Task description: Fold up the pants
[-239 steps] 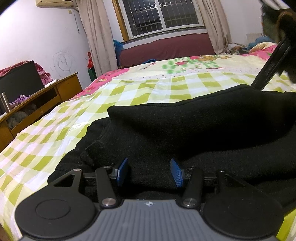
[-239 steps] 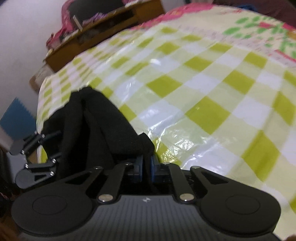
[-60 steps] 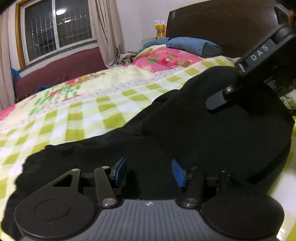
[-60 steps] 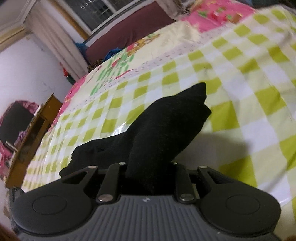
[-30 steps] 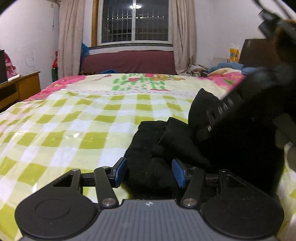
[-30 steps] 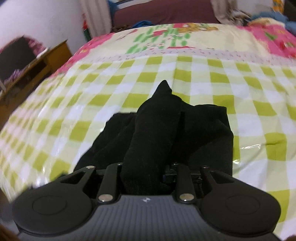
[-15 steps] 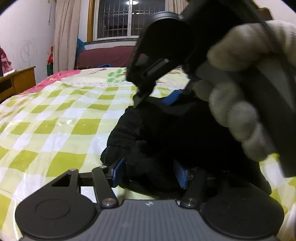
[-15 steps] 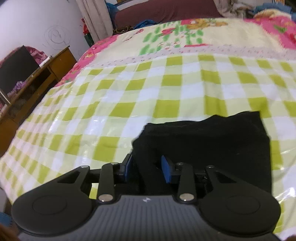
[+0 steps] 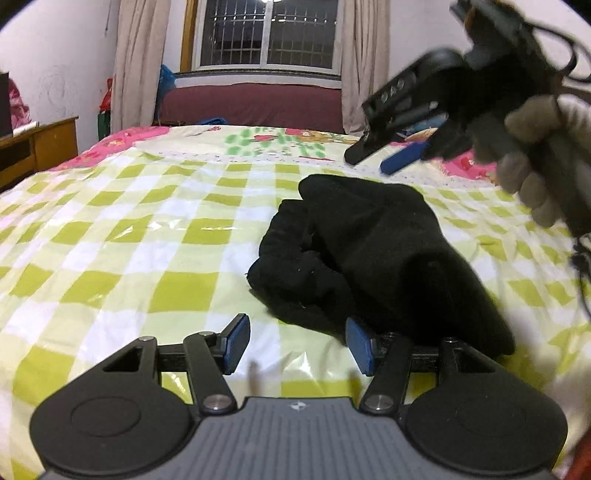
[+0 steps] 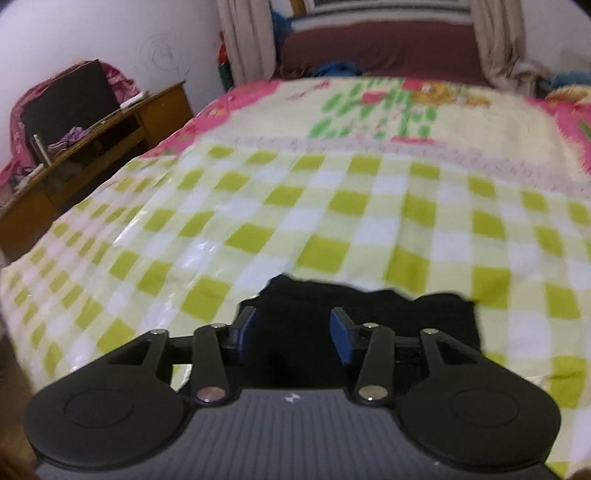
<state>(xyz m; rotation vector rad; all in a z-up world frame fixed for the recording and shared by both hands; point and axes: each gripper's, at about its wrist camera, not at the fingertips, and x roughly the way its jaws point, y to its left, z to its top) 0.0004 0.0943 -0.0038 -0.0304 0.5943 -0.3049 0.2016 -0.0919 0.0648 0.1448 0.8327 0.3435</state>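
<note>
Left wrist view: folded black pants on bed, both grippers spread (empty)

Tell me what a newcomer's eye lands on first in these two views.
First, the black pants, a dark bunched heap lying on the green-and-white checked bedspread, just beyond the left gripper with its jaws open. Next, in the left view's upper right, the right gripper, held in a gloved hand above the bed, jaws open and empty. Behind it all, a barred window between pale curtains.
</note>
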